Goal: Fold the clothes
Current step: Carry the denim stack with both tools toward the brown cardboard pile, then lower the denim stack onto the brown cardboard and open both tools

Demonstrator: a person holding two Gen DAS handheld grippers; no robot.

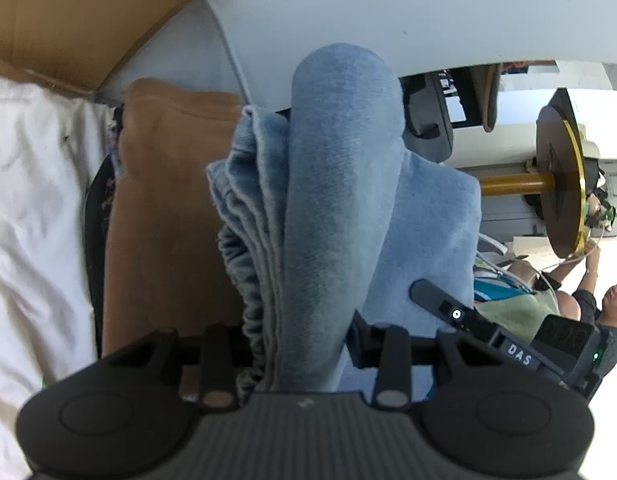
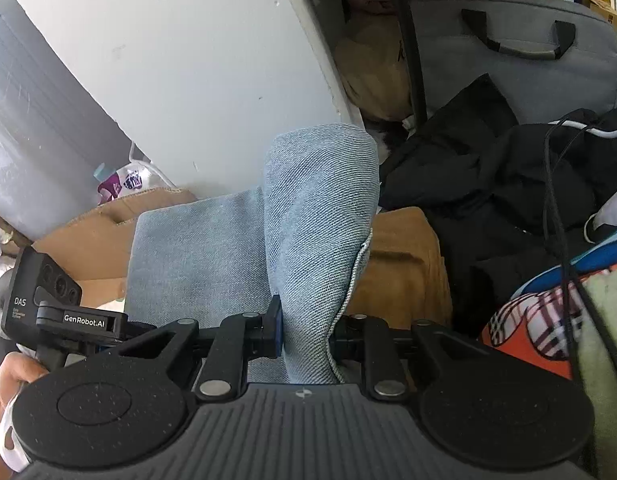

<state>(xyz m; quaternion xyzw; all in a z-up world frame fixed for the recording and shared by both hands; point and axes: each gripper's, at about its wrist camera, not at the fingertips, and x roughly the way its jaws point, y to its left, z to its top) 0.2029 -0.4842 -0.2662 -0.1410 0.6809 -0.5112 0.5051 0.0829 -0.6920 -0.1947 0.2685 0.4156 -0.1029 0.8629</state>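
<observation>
The blue garment (image 1: 340,208) is bunched into a thick fold that both my grippers clamp. In my left wrist view its long axis runs from the jaws at six o'clock up to a rounded, folded end at twelve o'clock, leaning only slightly toward one o'clock. My left gripper (image 1: 304,344) is closed on this fold, and the cloth fills the gap between the jaws. A gathered elastic edge hangs on the seven o'clock side of the fold, and stacked hems fan out toward nine o'clock. A flatter part of the same cloth spreads toward three o'clock. My right gripper's finger and body enter that view at four o'clock, lying against the flat part.

In my right wrist view the blue garment (image 2: 320,216) shows the same pose: long axis from six to twelve o'clock, rounded end on top, a second panel spreading toward nine o'clock. My right gripper (image 2: 308,332) is closed on it, the jaws pinching the cloth narrow at the bottom.

A brown garment (image 1: 168,208) lies just beside the fold at nine o'clock in the left view and at three o'clock in the right. White cloth (image 1: 32,200) lies farther out at nine. A white tabletop (image 1: 388,12) is behind the fold's top end. A cardboard box (image 1: 80,12) sits at eleven o'clock.
</observation>
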